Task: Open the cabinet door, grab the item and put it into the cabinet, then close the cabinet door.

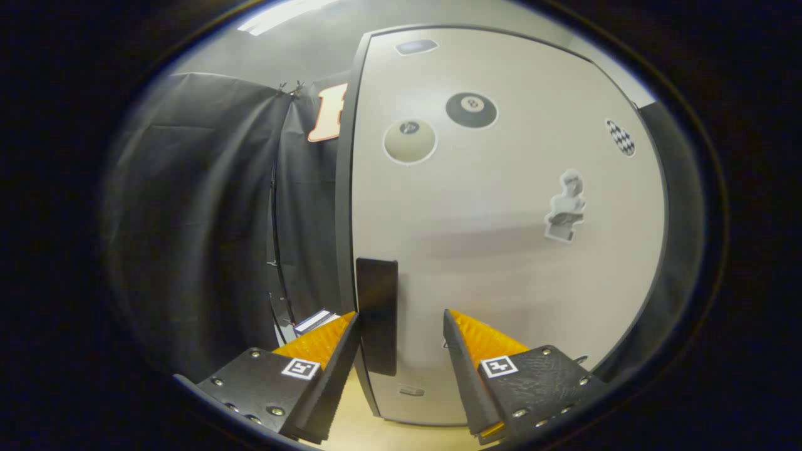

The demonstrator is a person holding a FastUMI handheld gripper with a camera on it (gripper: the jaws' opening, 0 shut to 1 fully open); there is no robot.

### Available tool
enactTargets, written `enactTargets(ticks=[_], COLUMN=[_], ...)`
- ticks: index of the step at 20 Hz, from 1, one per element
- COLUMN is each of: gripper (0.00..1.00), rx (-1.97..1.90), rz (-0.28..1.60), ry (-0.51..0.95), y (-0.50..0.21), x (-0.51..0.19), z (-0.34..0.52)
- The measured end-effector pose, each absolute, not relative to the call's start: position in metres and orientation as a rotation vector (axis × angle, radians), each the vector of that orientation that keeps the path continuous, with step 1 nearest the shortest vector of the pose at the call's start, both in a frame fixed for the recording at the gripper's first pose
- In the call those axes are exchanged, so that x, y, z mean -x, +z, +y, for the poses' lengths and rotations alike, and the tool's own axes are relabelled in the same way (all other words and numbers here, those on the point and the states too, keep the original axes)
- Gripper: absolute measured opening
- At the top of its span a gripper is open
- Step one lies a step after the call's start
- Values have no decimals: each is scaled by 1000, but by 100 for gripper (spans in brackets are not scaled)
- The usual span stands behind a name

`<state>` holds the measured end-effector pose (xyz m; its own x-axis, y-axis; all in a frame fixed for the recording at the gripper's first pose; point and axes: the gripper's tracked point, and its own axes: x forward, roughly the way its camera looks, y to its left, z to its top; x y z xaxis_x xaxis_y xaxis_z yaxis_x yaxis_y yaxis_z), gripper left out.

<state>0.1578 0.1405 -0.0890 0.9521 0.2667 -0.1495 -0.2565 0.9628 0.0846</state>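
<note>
The gripper (401, 326) points level at the pale cabinet door (501, 250), its fingers spread apart and clamping nothing. The door's dark upright handle (377, 313) stands between the fingertips, nearer the left one. The door bears several stickers (471, 110). A wooden desk (357, 426) lies below.
</note>
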Motion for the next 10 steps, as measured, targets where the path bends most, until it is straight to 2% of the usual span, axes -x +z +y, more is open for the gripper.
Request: enactTargets(ticks=[10], gripper=[78], rx=[-55], rz=[22], ry=[110], y=[-9], x=[-127], z=[22])
